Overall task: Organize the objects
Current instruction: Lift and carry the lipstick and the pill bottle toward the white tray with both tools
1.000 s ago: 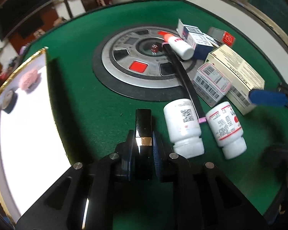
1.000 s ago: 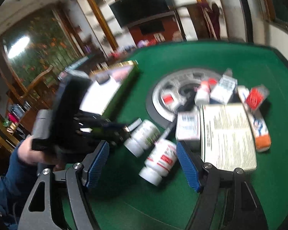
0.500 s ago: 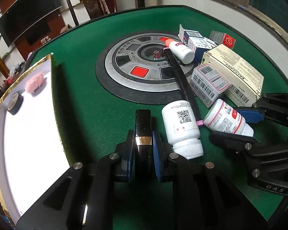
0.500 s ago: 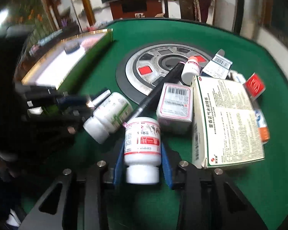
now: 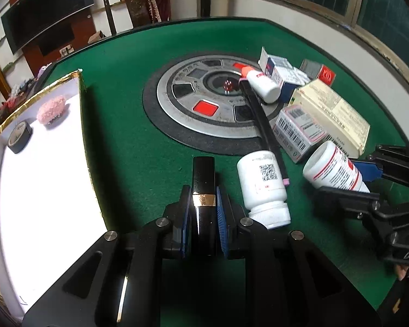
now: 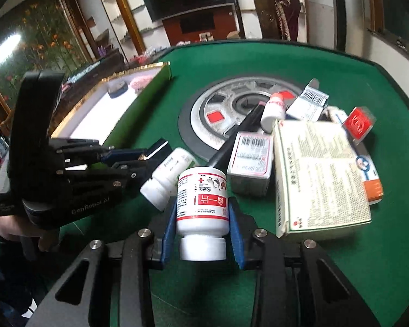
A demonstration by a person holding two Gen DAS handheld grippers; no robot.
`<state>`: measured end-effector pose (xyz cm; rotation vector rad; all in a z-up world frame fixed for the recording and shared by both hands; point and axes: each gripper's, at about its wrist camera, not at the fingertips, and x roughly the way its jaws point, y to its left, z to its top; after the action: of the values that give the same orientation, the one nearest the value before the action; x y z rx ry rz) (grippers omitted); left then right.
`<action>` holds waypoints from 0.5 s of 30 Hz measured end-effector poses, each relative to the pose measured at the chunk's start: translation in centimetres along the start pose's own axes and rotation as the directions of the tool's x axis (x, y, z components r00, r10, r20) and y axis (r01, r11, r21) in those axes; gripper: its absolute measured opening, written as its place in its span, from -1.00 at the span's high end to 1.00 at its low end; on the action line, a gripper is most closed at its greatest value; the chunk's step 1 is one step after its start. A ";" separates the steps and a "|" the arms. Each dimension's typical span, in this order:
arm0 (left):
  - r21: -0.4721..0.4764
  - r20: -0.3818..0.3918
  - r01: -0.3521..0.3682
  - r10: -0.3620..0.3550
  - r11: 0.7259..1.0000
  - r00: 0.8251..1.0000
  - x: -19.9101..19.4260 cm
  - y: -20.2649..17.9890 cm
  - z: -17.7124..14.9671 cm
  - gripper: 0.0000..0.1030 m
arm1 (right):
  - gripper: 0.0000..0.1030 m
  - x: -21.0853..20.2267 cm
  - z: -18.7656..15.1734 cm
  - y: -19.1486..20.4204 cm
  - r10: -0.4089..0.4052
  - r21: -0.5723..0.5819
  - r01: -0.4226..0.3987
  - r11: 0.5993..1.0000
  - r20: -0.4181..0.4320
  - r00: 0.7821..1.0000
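A: Two grips. Right gripper [image 6: 201, 212] has just closed on the red-label bottle [image 6: 201, 204], cap toward the camera; left gripper [image 5: 203, 212] is clamped on the black case [image 5: 203, 179].

B: Risk?

A: Bottle could twist out when lifted, or nudge the white bottle [image 6: 166, 177] just beside it over the green table [image 6: 150, 125].

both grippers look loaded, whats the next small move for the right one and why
Probably lift the red-label bottle straight up. The right gripper has just closed and its blue pads press both sides. The white bottle and the black stick lie close beside it, so rising first avoids knocking them before carrying it toward the white tray.
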<state>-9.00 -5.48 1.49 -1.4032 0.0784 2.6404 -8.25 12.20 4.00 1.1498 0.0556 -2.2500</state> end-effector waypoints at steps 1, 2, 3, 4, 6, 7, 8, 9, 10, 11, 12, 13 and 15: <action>-0.001 0.007 0.011 -0.011 1.000 1.000 -0.2 0.0 0.1 0.67 | 0.32 -0.1 0.1 0.0 0.000 0.002 0.000 1.000 0.007 1.000; -0.003 0.013 0.017 -0.017 1.000 1.000 -0.4 0.1 0.1 0.67 | 0.32 -0.1 0.2 0.0 -0.002 0.004 0.002 1.000 0.010 1.000; -0.004 0.017 0.023 -0.023 1.000 1.000 -0.6 0.2 0.2 0.67 | 0.32 -0.1 0.2 -0.1 -0.006 0.006 0.006 1.000 0.011 1.000; -0.003 0.020 0.028 -0.027 1.000 0.999 -0.8 0.2 0.2 0.67 | 0.32 0.0 0.2 -0.1 -0.004 0.008 0.004 1.000 0.009 1.000; -0.012 0.025 0.032 -0.032 0.999 0.999 -0.9 0.6 0.3 0.67 | 0.32 0.2 0.3 -0.1 0.007 0.009 -0.007 1.000 0.005 1.000; -0.013 0.023 0.036 -0.035 0.999 0.999 -1.0 0.8 0.4 0.67 | 0.32 0.3 0.4 0.0 0.008 0.009 -0.008 1.000 0.006 1.000; -0.014 0.025 0.034 -0.034 0.999 0.999 -1.0 0.9 0.4 0.67 | 0.32 0.4 0.4 0.0 0.012 0.009 -0.012 1.000 0.006 1.000; -0.023 0.029 0.030 -0.029 0.999 0.999 -1.2 1.2 0.5 0.67 | 0.32 0.5 0.5 0.1 0.018 0.009 -0.018 1.000 0.006 1.000; -0.027 0.032 0.030 -0.030 0.999 0.999 -1.4 1.4 0.5 0.67 | 0.32 0.4 0.5 0.1 0.024 0.008 -0.024 1.000 0.010 1.000; -0.029 0.036 0.033 -0.032 0.999 0.999 -1.5 1.5 0.5 0.67 | 0.32 0.3 0.5 0.1 0.025 0.008 -0.025 1.000 0.015 1.000; -0.035 0.041 0.034 -0.032 0.999 0.999 -1.7 1.6 0.5 0.67 | 0.32 0.3 0.6 0.2 0.025 0.006 -0.025 1.000 0.019 1.000; -0.039 0.048 0.033 -0.032 0.999 0.998 -1.9 1.7 0.5 0.67 | 0.32 0.3 0.6 0.3 0.024 0.006 -0.025 1.000 0.022 0.999; -0.044 0.056 0.034 -0.032 0.998 0.998 -2.1 1.8 0.7 0.67 | 0.32 0.4 0.6 0.3 0.023 0.009 -0.023 1.000 0.030 0.999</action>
<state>-8.66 -7.43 3.56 -1.3318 -0.0100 2.6677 -8.68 11.54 4.19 1.1154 0.0201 -2.2489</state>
